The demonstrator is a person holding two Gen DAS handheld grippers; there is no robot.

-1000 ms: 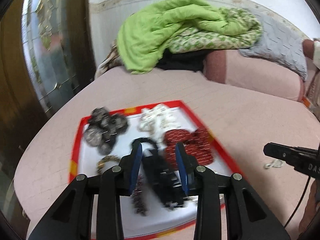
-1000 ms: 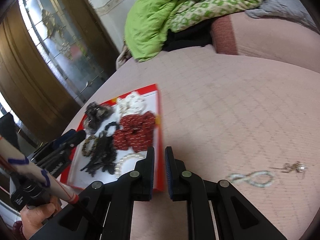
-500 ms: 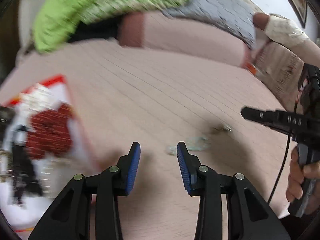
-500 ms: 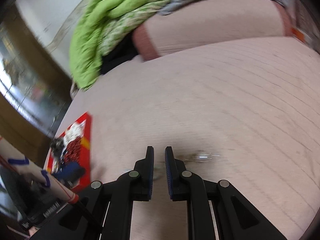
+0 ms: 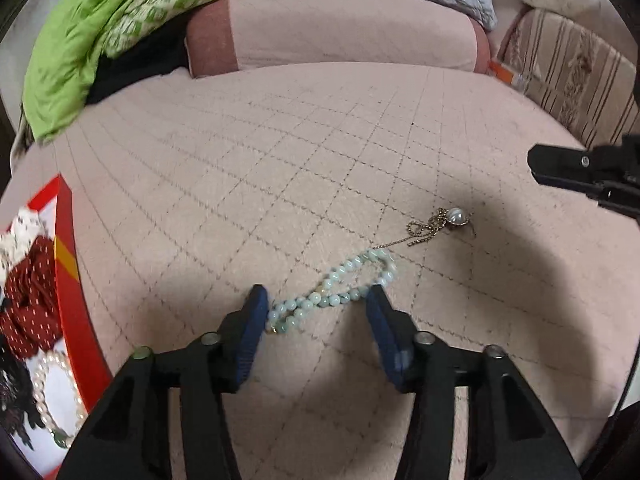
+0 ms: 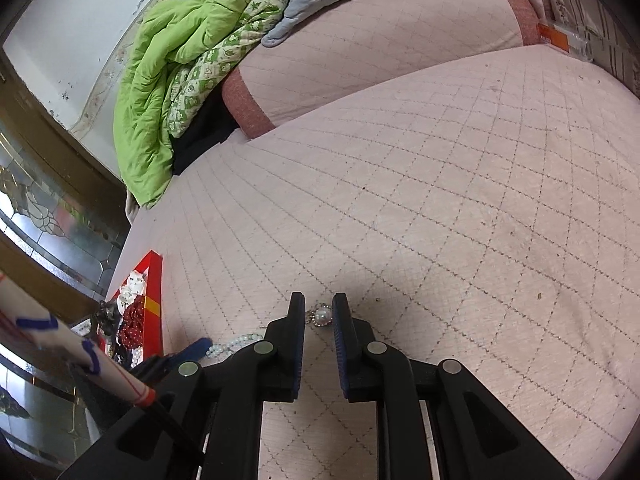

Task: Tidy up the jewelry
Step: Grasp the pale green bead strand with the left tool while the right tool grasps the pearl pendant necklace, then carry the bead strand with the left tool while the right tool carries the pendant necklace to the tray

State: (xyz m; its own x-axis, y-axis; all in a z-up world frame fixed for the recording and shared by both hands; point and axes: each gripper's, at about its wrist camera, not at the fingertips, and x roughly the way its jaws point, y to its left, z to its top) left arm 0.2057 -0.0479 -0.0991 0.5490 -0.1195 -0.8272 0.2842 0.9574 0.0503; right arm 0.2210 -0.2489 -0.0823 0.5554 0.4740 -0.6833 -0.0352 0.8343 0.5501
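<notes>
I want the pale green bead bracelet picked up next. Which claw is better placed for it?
Left. The left claw is opening, straddling the bead bracelet on the bed; the right claw frames the pearl pendant.

The quilted bed lay open from ten to two o'clock. Only the bead bracelet and pearl pendant lay at twelve. The red tray blocked nine o'clock, bedding piled at eleven, and the right claw reached in at three.
</notes>
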